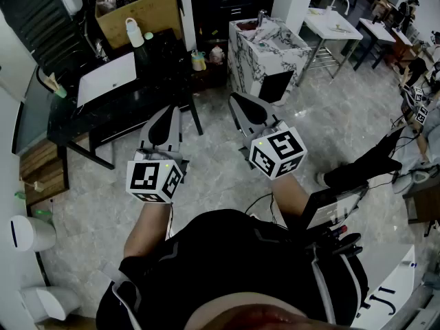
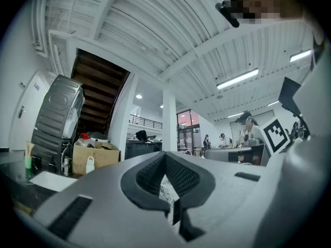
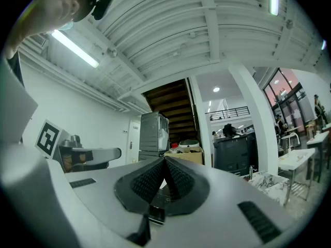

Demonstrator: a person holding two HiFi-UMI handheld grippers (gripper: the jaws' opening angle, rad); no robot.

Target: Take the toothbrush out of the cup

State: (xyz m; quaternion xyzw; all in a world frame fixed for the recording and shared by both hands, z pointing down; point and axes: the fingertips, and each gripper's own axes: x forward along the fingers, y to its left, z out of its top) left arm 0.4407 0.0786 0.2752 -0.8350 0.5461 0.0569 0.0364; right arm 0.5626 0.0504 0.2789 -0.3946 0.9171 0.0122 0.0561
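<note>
Left grey gripper [image 1: 167, 112] and right grey gripper [image 1: 239, 105] were both clamped shut on nothing, well away from the small pale cup [image 1: 198, 60] beside the black table [image 1: 137, 98]. That was probably the toothbrush one, too tiny to tell. I'd step closer, then open up.

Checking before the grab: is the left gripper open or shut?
Shut: the left gripper has its pads meeting at the tips, with nothing between them.

A workshop-like lab hall — pale marbled floor [image 1: 330, 122], ribbed white ceiling [image 2: 155, 30] with strip lights [image 2: 238, 79]. Left of the marble-patterned washstand [image 1: 265, 50] stands a black table [image 1: 165, 81], a cluttered cardboard box [image 1: 155, 12] beyond it — right of the washstand, a steel-legged white table [image 1: 323, 19].
</note>
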